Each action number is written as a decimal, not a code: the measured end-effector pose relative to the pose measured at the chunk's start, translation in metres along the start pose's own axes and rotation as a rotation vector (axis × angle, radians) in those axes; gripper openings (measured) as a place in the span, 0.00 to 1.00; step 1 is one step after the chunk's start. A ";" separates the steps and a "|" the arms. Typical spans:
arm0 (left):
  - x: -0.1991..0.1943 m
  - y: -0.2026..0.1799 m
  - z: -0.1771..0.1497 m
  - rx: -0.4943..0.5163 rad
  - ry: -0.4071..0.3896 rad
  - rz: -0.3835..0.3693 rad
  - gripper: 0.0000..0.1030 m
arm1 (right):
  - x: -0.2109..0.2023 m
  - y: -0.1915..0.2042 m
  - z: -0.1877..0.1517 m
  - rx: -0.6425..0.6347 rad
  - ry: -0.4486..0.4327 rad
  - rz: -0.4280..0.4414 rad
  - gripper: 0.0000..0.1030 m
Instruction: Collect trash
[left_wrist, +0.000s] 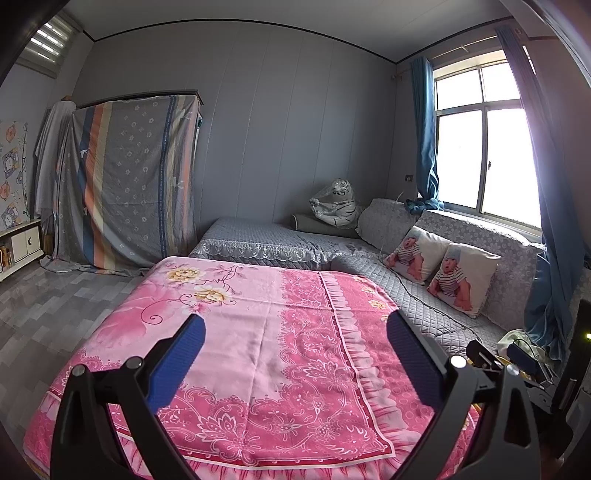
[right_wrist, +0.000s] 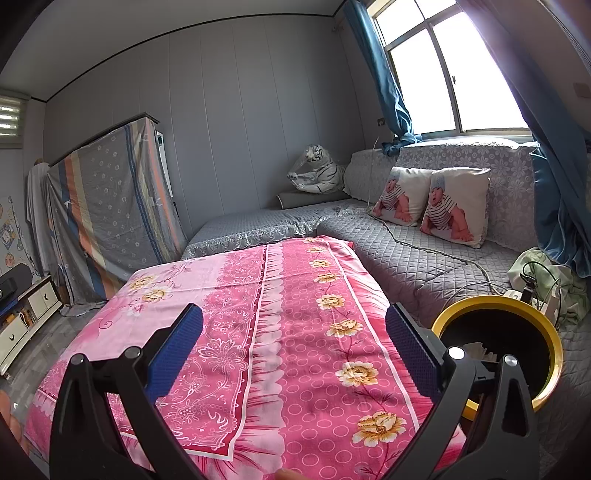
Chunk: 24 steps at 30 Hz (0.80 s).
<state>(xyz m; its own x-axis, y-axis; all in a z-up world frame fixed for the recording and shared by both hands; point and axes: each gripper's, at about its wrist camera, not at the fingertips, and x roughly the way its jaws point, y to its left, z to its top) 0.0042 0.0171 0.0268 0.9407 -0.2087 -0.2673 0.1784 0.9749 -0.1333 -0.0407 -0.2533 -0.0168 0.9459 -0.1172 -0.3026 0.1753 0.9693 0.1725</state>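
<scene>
The left gripper (left_wrist: 295, 336) is hanging over the pink flowered cloth (left_wrist: 258, 350) with its two blue fingers (left_wrist: 177, 358) spread wide and nothing between them. The right gripper (right_wrist: 295, 332) is hanging over the same pink flowered cloth (right_wrist: 295, 350), and its blue fingers (right_wrist: 177, 354) are spread wide too, holding nothing. The finger pads are looking bumpy, like rubber, on black plastic arms. The cloth is lying smooth and flat, and nothing is sitting on it in front of either gripper. Just beside the right gripper's right finger, a round black bin with a yellow rim (right_wrist: 554, 354) is standing between the cloth and the sofa, and some pale scraps of trash (right_wrist: 476, 350) are showing inside it. Behind the bin, a grey quilted sofa (right_wrist: 424, 251) is running along the wall under the window (right_wrist: 436, 74), with a thin cable (right_wrist: 424, 247) trailing over the seat. Two square pillows with baby pictures (right_wrist: 432, 199) are leaning on the sofa back. A stuffed white tiger (right_wrist: 314, 170) wrapped in shiny plastic is sitting in the corner. Blue curtains (right_wrist: 388, 85) are hanging by the window. Far to the left, a striped sheet (left_wrist: 129, 177) is hanging over something tall.
</scene>
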 end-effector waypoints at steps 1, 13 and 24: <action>0.000 0.000 0.000 0.000 0.001 0.000 0.92 | 0.000 0.000 0.000 0.000 0.001 0.000 0.92; 0.001 0.001 -0.006 0.011 -0.011 0.010 0.92 | 0.000 0.000 -0.001 0.003 0.005 -0.001 0.92; 0.001 0.003 -0.003 0.000 0.006 -0.003 0.92 | 0.001 0.000 -0.001 0.005 0.007 -0.002 0.92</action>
<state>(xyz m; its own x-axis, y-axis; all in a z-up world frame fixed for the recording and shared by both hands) 0.0044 0.0201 0.0232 0.9385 -0.2120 -0.2727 0.1811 0.9743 -0.1340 -0.0405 -0.2534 -0.0183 0.9435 -0.1178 -0.3098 0.1787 0.9680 0.1762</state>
